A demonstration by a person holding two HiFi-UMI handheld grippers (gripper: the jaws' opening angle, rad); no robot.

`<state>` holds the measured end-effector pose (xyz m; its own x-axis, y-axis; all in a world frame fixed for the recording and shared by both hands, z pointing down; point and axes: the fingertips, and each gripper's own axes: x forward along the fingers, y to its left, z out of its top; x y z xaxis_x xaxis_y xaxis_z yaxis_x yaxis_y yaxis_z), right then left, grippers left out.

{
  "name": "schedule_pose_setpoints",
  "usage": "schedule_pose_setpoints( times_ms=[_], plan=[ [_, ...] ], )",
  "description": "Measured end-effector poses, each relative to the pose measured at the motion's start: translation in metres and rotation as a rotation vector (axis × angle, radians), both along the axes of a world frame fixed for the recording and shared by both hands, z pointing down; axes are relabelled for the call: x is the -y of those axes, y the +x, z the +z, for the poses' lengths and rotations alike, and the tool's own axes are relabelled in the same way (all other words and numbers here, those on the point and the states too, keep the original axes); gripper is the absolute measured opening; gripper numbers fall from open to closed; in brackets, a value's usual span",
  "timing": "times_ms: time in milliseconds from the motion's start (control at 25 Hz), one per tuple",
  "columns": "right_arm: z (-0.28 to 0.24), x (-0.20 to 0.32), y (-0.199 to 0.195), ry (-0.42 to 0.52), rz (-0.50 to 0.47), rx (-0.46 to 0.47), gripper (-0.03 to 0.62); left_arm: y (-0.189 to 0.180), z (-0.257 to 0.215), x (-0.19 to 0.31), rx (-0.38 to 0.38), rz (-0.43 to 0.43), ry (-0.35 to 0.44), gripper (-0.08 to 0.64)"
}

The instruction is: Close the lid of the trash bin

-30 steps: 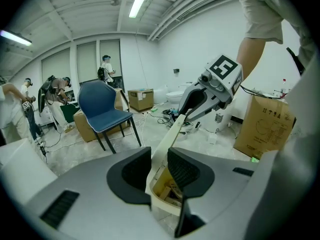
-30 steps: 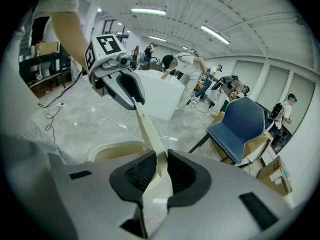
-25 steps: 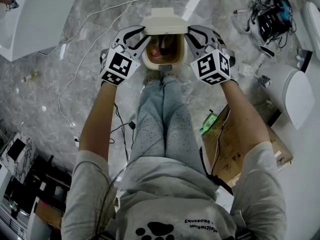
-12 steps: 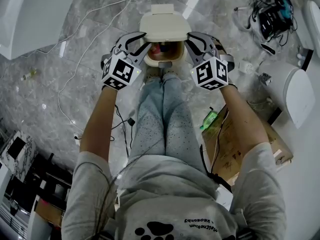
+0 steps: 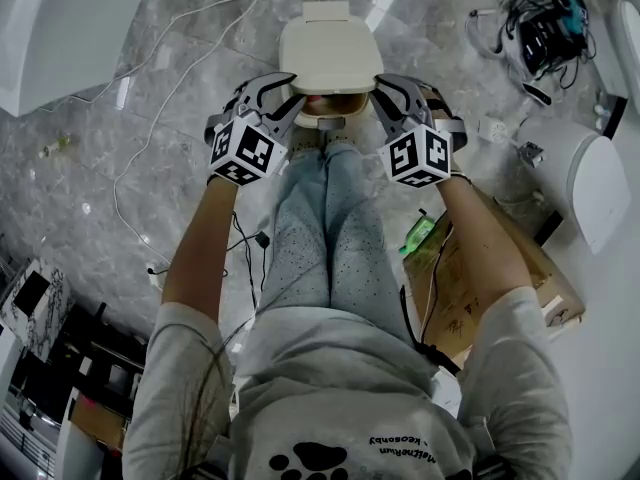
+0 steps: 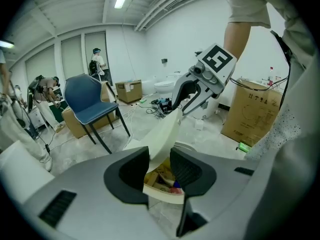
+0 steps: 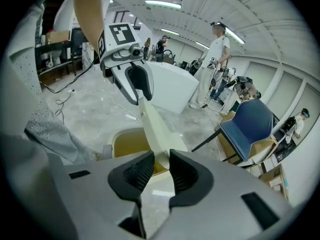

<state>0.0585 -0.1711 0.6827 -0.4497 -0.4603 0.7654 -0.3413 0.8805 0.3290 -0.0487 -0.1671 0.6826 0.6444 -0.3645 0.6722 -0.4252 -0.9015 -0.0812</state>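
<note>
A cream trash bin (image 5: 325, 118) stands on the marble floor before the person's feet. Its lid (image 5: 330, 56) is tilted low over the opening, leaving only a strip of the inside showing. My left gripper (image 5: 286, 92) is at the lid's left edge and my right gripper (image 5: 384, 86) at its right edge. In the left gripper view the lid (image 6: 167, 129) passes between the jaws of the left gripper (image 6: 160, 160), with rubbish in the bin (image 6: 162, 181) below. In the right gripper view the lid (image 7: 155, 129) runs between the jaws of the right gripper (image 7: 161, 166). Both jaws have just been opening and stand loose around the lid.
The person's legs (image 5: 330, 238) reach up to the bin. A cardboard box (image 5: 480, 298) and a white appliance (image 5: 585, 183) lie to the right, tangled cables (image 5: 545, 23) at top right. A blue chair (image 6: 90, 101) and people stand in the room beyond.
The lid has swung down from nearly upright to low over the bin's opening. Both grippers came down and toward the person with it, and their jaws stand wider.
</note>
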Motion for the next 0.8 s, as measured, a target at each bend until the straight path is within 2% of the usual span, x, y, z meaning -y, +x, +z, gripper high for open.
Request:
schedule_pose_setpoints(
  times_ms=[480, 800],
  plan=[
    [0.028, -0.027, 0.001, -0.013, -0.048, -0.069, 0.118, 0.001, 0.028, -0.027, 0.086, 0.071, -0.008, 0.147],
    [0.047, -0.04, 0.001, -0.009, -0.073, -0.115, 0.118, 0.0, 0.047, -0.04, 0.167, 0.117, 0.022, 0.147]
  ],
)
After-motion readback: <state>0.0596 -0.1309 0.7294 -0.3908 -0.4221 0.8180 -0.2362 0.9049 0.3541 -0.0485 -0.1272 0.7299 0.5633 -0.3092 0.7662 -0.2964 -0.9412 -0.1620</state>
